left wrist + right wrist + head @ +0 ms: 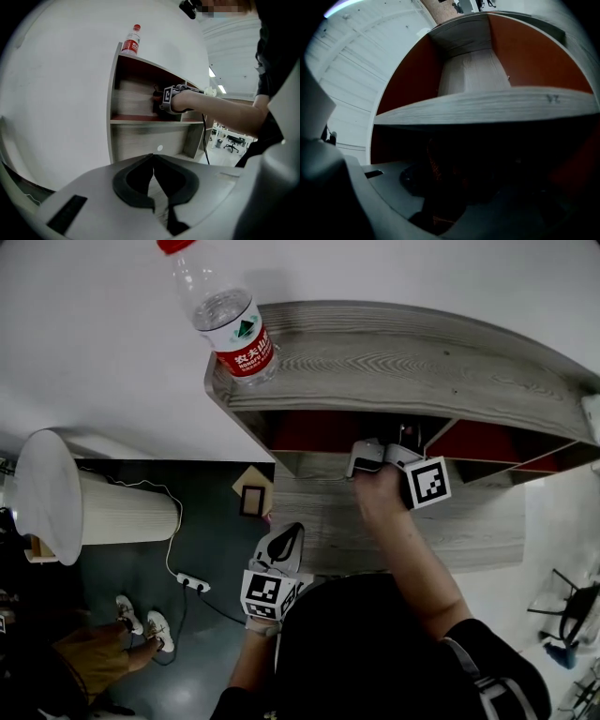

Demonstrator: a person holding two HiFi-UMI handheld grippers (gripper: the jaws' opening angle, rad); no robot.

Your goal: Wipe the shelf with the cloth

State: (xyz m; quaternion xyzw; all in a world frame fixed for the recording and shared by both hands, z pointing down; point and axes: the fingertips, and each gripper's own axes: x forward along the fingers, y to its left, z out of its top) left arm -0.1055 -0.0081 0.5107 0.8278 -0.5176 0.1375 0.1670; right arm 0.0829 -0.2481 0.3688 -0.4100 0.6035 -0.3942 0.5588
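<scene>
Ok so here's where this one's at: the right gripper (373, 457) is reaching into the red-walled compartment of the shelf (394, 362), just under the grey top board. It's really dark in the right gripper view. As far as I can make out, the jaws are pinched on a dark, reddish-weave cloth (435, 165), which sits down inside that compartment. The left gripper (286, 542) hangs low in front of the shelf, well away from the action, jaws pressed together on nothing.

My take on doing the wipe properly:

- Get the cloth flat on the board, not just a bunched corner. Tilt the gripper so the fabric drags under the jaws rather than the jaw tips scraping the wood.
- Go in long, overlapping passes from the back wall toward the front edge, so the dust comes out instead of packing into the corners.
- Use light, even pressure. If the pinch is only on an edge, pushing hard will probably tug the cloth out.
- Watch the top board. There's a water bottle (230, 320) standing right at its left corner, so bumping the shelf from inside could tip it.
</scene>
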